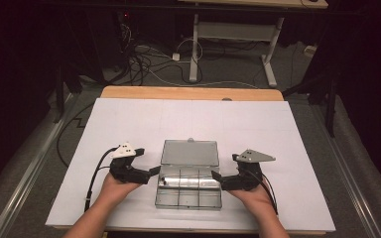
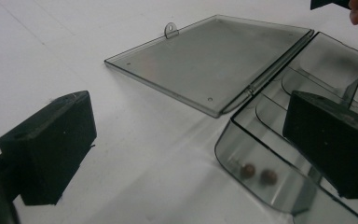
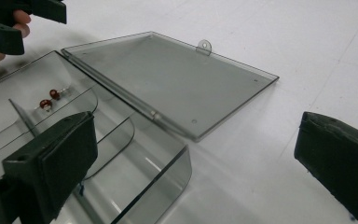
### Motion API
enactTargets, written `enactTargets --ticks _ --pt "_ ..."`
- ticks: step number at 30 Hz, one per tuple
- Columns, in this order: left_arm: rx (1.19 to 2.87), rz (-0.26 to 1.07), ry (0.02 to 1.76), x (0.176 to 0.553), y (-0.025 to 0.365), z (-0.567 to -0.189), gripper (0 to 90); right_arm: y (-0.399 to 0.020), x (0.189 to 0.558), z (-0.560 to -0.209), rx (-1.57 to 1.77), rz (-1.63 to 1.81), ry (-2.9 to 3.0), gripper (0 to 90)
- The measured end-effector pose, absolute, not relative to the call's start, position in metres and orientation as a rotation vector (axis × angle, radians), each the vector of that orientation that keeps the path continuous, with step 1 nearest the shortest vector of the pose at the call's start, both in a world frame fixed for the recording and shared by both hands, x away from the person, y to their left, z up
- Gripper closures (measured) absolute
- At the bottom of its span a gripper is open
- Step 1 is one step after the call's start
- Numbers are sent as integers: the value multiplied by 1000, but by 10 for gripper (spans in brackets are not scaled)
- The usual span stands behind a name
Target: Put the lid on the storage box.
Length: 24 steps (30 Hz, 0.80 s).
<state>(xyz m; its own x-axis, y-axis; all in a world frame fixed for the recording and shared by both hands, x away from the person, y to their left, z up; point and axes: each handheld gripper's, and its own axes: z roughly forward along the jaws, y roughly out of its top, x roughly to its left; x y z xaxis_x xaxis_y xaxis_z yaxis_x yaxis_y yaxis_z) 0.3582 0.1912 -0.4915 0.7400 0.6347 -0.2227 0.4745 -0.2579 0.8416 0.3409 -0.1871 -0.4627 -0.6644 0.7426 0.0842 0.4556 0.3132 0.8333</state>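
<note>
While both grippers flank it, the smoky clear plastic compartment box lies between them on the white table, its flat hinged lid folded open beyond. Left gripper and right gripper gape wide, holding nothing. Two small brown beads sit just inside the left gripper's near compartment.

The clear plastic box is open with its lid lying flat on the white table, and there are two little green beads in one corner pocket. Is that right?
Almost. The clear plastic box is open, its lid flat on the white table, but the two beads are reddish-brown, not green. The right gripper view shows them best.
</note>
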Motion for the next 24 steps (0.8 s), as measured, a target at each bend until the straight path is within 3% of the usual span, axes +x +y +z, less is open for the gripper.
enactTargets --ticks 10,24 --pt "1907 176 876 386 167 -491 22 -175 374 -465 1180 1277 2296 16" --pt "1921 143 886 397 157 -498 33 -164 407 -478 1377 1262 2361 169"
